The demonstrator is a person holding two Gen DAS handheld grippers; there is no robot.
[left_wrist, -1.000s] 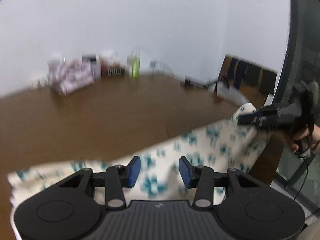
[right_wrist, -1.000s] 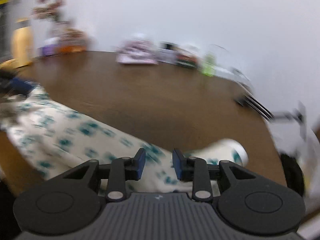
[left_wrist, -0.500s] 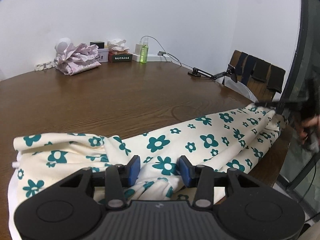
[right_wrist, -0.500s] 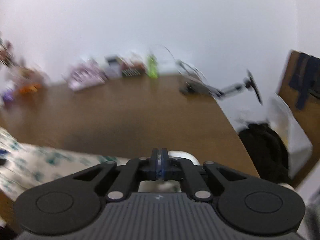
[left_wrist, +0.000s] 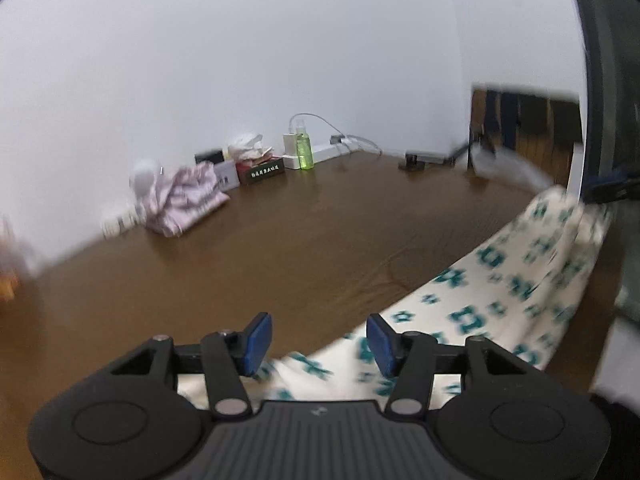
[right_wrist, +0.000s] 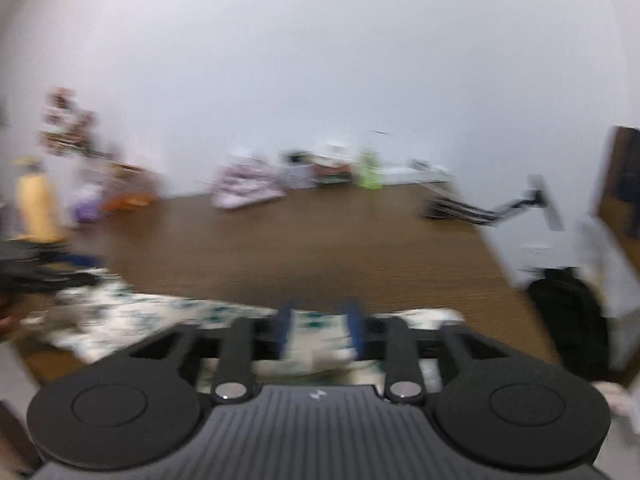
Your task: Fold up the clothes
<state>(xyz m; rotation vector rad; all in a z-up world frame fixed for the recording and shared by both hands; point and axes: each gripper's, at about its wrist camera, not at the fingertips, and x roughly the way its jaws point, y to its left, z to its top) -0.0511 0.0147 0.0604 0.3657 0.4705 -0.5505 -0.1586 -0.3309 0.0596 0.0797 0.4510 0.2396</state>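
Left wrist view: the left claw is spread wide with the floral cloth lying just under and ahead of it, its long axis running up-right along the near edge of the surface. Right claw looks parted with a bunch of cloth between its pads; grip uncertain through blur, though it's the nearer to a hold

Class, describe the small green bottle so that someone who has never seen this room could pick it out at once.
Start at the brown wooden table and follow it to the far edge along the white wall. In the row of small items there, the green bottle stands upright just right of a dark box with pale lettering. It is the only translucent, bright green thing in that row.
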